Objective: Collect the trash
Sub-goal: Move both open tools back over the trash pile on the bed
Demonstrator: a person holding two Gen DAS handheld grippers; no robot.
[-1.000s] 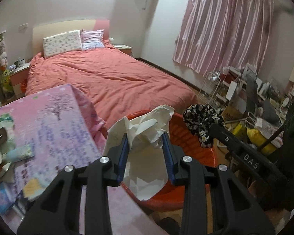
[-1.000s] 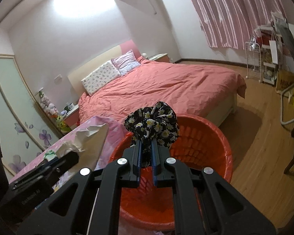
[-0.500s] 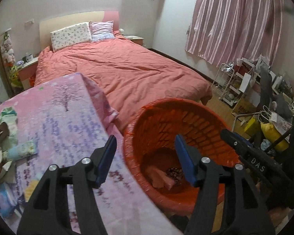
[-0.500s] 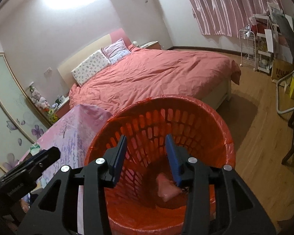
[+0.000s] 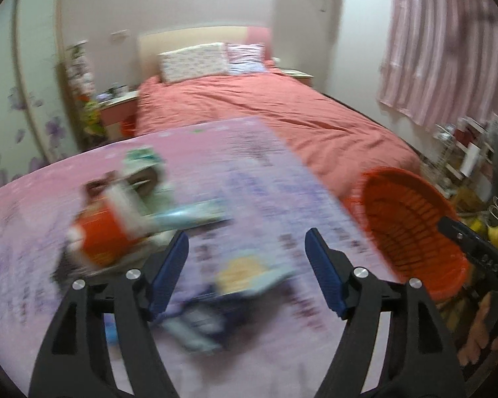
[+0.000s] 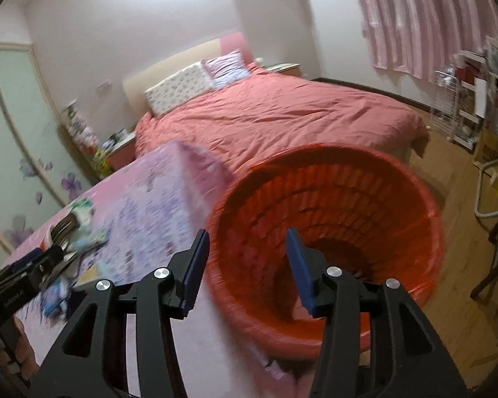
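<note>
My left gripper (image 5: 246, 235) hangs over the pink flowered table (image 5: 282, 179), its jaws opening with nothing between them. Blurred trash lies under and left of it: an orange-red packet (image 5: 99, 232), a teal wrapper (image 5: 189, 214) and a yellow and blue packet (image 5: 249, 275). The orange basket (image 5: 408, 225) stands off the table's right edge. My right gripper (image 6: 247, 232) is above the near left rim of that basket (image 6: 332, 215), its jaws also opening and empty. Pinkish trash shows dimly at the basket's bottom. The left gripper's body (image 6: 20, 275) appears at the lower left of the right wrist view.
A bed with a red cover (image 6: 282, 116) stands behind the table and basket. A pink curtain (image 5: 448, 49) hangs at the right. A cluttered wire shelf (image 6: 464, 99) stands by the wood floor (image 6: 461, 199). A wardrobe door with flowers (image 5: 33, 99) is at the left.
The left gripper let go of the white paper and the right of the flowered cloth, both over the basket. The left then swung left over the table. The right shifted slightly left.
</note>
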